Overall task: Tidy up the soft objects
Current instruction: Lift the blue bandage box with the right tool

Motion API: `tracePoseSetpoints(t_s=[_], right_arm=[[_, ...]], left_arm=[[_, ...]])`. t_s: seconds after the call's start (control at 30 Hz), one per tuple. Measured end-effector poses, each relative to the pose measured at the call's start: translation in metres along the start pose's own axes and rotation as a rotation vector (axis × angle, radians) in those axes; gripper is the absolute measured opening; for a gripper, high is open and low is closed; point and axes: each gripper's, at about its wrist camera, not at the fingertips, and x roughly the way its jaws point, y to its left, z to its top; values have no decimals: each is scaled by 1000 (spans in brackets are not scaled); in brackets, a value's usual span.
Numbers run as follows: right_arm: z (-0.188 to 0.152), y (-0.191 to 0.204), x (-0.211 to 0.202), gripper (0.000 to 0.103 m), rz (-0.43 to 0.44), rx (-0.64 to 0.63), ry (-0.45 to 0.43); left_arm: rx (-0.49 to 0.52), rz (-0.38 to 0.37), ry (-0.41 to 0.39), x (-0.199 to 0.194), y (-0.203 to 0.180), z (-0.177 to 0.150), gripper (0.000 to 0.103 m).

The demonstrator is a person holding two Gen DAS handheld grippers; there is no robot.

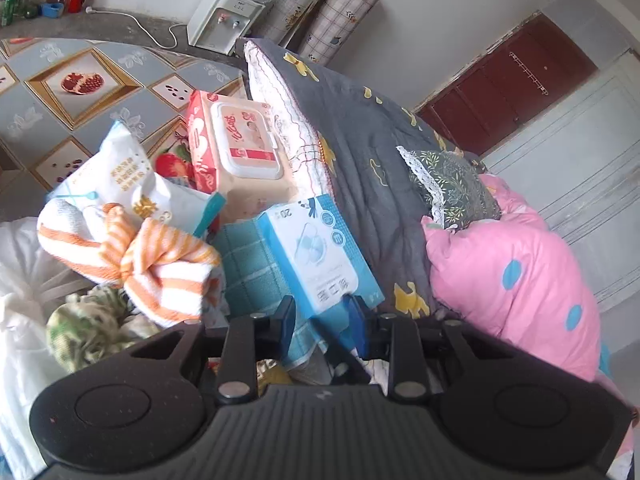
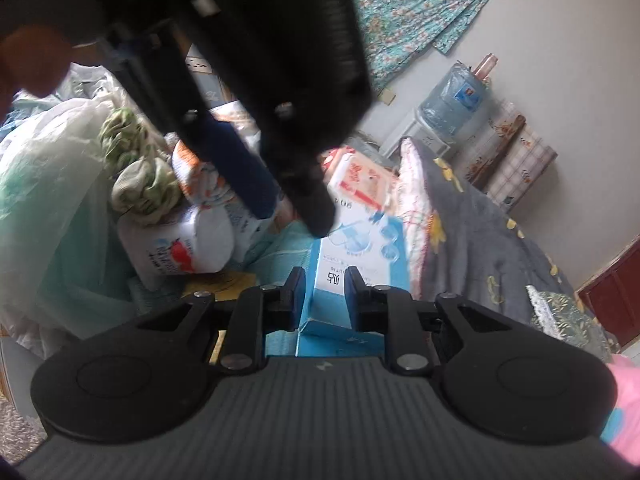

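A blue and white box lies tilted on a teal checked cloth among soft goods. My left gripper has its fingers at the box's near end, one on each side, seemingly gripping it. My right gripper is shut on the same box at its other end. The left gripper shows from above in the right wrist view, its tips at the box's far end. An orange striped towel, a white tissue pack and a wet wipes pack lie left of the box.
A grey quilt and a pink dotted pillow are piled to the right. A green patterned bundle and white plastic bags lie to the left. A water dispenser stands by the far wall.
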Motion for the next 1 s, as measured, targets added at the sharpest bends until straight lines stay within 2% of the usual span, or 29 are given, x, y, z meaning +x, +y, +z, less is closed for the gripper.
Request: tracePoseSetpoints(t_s=[0.2, 0.37, 0.6, 0.73, 0.83, 0.93, 1.0], right_arm=[[-13, -8, 12, 19, 72, 99, 5], [-24, -15, 9, 21, 85, 135, -31], [-43, -41, -4, 22, 122, 196, -68], [-56, -75, -10, 23, 165, 336, -81], [-65, -94, -1, 23, 247, 466, -65], [-70, -104, 11, 24, 341, 570, -57], [-72, -105, 20, 25, 348, 599, -43]], left_arm=[[19, 62, 17, 24, -5, 4, 27], [59, 134, 15, 41, -10, 2, 16], [99, 196, 3, 56, -16, 0, 15], [110, 204, -4, 57, -18, 0, 15], [111, 208, -8, 57, -18, 0, 15], [113, 215, -12, 58, -19, -1, 15], [113, 216, -12, 58, -20, -1, 15]])
